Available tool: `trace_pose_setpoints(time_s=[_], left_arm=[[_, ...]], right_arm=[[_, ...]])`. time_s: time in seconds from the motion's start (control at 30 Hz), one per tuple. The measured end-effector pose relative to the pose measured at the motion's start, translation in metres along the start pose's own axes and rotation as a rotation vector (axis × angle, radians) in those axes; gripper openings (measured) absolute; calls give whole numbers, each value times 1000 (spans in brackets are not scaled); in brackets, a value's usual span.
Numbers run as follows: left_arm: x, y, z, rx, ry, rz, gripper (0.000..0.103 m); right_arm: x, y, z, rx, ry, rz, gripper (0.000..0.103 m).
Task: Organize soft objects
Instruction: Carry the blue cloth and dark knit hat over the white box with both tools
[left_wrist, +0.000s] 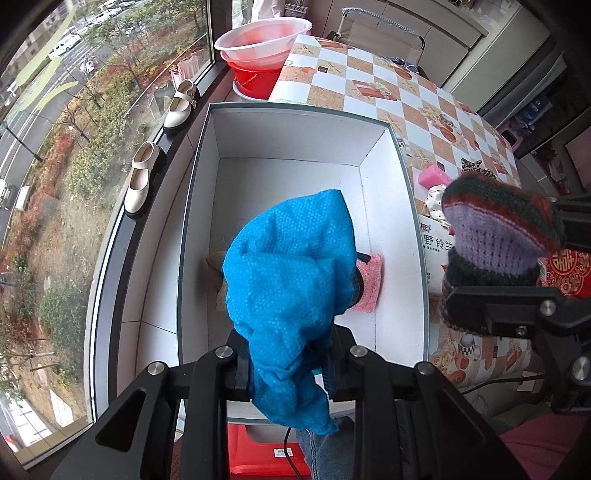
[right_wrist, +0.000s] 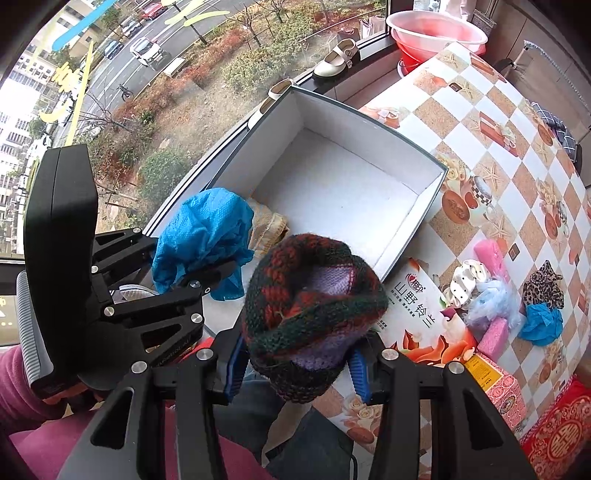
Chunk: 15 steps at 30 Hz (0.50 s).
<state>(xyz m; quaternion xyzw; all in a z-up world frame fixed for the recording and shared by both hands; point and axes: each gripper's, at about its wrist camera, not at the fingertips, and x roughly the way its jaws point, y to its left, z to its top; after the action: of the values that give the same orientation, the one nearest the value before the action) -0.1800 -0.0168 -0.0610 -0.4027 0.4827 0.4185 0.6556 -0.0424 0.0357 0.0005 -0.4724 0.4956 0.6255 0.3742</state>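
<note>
Fingers (left_wrist: 248, 363) hide pink pad (left_wrist: 369, 284) (boxed) — right view.

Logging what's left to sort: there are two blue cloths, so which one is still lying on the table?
The smaller crumpled blue cloth beside the leopard-print piece; the other blue cloth hangs in the left gripper over the box.

Left claw (left_wrist: 290, 363) and right claw (right_wrist: 295, 365) both point steeply down, each clamped on fabric.
</note>
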Motion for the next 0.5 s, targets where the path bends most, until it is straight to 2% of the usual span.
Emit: trace_pose_setpoints(time_s=[0.5], left_arm=[[3,2,-2,-5,7,4,28]], right_arm=[[3,-2,2,2,4,-5,47]])
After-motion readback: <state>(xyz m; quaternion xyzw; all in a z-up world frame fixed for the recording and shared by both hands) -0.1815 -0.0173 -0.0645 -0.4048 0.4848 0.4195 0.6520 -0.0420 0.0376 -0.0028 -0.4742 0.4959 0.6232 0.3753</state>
